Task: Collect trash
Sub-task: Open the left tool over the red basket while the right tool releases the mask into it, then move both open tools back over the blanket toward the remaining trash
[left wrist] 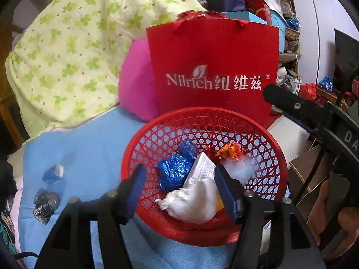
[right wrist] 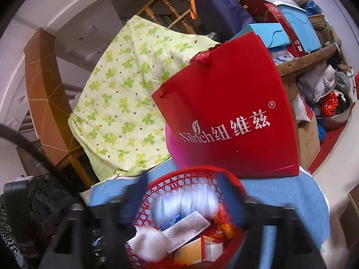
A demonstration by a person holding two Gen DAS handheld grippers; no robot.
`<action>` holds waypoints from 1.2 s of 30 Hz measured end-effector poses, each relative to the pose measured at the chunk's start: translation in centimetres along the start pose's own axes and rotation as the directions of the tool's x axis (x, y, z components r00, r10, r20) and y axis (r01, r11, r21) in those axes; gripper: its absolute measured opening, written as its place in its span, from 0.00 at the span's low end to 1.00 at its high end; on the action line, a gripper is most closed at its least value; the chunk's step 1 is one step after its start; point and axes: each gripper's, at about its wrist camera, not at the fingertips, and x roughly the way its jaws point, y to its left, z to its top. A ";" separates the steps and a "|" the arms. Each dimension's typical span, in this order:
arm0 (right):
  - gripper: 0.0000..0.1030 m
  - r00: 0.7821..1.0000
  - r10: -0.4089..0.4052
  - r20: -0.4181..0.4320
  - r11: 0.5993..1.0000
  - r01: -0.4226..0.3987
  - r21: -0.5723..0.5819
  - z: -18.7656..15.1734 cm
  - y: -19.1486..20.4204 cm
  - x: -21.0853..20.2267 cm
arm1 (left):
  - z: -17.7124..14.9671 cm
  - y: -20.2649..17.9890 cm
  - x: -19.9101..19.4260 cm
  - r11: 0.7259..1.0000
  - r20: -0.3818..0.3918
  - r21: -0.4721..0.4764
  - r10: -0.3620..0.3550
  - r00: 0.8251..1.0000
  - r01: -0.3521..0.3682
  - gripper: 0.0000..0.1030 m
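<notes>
A red mesh basket [left wrist: 143, 157] sits on a blue cloth and holds blue foil wrappers [left wrist: 174, 171], a white printed box [left wrist: 200, 168], a crumpled white tissue [left wrist: 193, 199] and an orange wrapper [left wrist: 228, 151]. My left gripper [left wrist: 181, 190] hangs open over the basket, nothing pressed between its blue pads. The right gripper [right wrist: 184, 195] is open above the same basket [right wrist: 193, 174]; a blurred white-and-blue piece [right wrist: 188, 204] is loose between its blurred fingers. Its black finger [left wrist: 280, 98] shows in the left wrist view. A blue-white wrapper [left wrist: 53, 173] and a silver foil wrapper [left wrist: 46, 202] lie on the cloth.
A red paper bag [left wrist: 213, 67] stands right behind the basket, with a pink cushion [left wrist: 136, 85] and a green clover-print quilt [left wrist: 67, 56] to its left. Boxes and bags crowd shelves at the back right [right wrist: 291, 29]. The blue cloth [left wrist: 89, 148] ends near the basket's right side.
</notes>
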 end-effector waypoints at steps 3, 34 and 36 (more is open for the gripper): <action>0.73 1.000 0.003 0.028 1.000 -0.003 -0.008 -0.1 0.2 -0.4 | -0.5 1.0 -0.2 1.000 0.002 -0.022 0.005 1.000 -0.005 0.66; 0.72 0.947 0.305 -0.099 0.848 -0.317 -0.425 -9.2 20.2 0.9 | -16.6 24.7 -4.3 0.809 -0.249 -0.358 0.398 0.883 -0.466 0.74; 0.72 0.940 0.312 -0.141 0.830 -0.342 -0.442 -10.4 21.5 1.4 | -17.3 25.4 -4.3 0.802 -0.258 -0.370 0.395 0.882 -0.468 0.74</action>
